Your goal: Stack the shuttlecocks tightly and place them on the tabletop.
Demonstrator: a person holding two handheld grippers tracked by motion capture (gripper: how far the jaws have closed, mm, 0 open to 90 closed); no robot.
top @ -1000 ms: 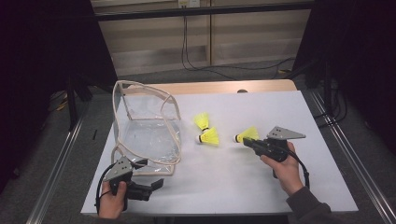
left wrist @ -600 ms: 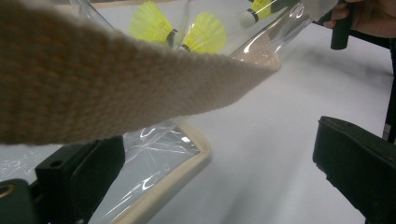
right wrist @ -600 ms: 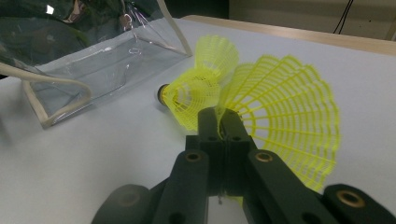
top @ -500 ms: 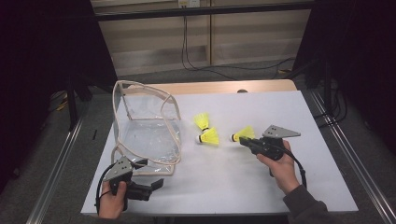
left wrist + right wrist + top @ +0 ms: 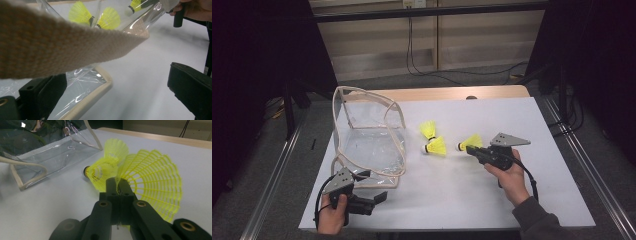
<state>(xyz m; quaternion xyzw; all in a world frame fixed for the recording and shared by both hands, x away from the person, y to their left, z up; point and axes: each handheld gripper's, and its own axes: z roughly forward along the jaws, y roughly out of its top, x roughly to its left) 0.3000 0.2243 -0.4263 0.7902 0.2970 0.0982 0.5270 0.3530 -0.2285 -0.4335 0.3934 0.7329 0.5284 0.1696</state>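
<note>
This looks like a lab recording station: a white-covered worktop [image 5: 512, 200] stands inside dark curtains [image 5: 257, 75], with metal floor rails [image 5: 272, 185] at 3 and 9 o'clock and cables [image 5: 422, 65] trailing at 12 o'clock.

woven beige strap [image 5: 57, 42] close up, clear bag [image 5: 82, 85], yellow shuttlecocks [image 5: 108, 18] behind, tool jaws apart

The bag [image 5: 371, 135] is made of clear, glossy, creased plastic film, edged with beige woven cloth webbing [image 5: 50, 45] of coarse weave. The shuttlecocks [image 5: 150, 177] are formed of yellow plastic mesh. The table [image 5: 512, 115] is covered by a smooth, matt white sheet, with pale wood along its far edge. The right gripper [image 5: 117, 185] is moulded in matt black plastic.
</note>
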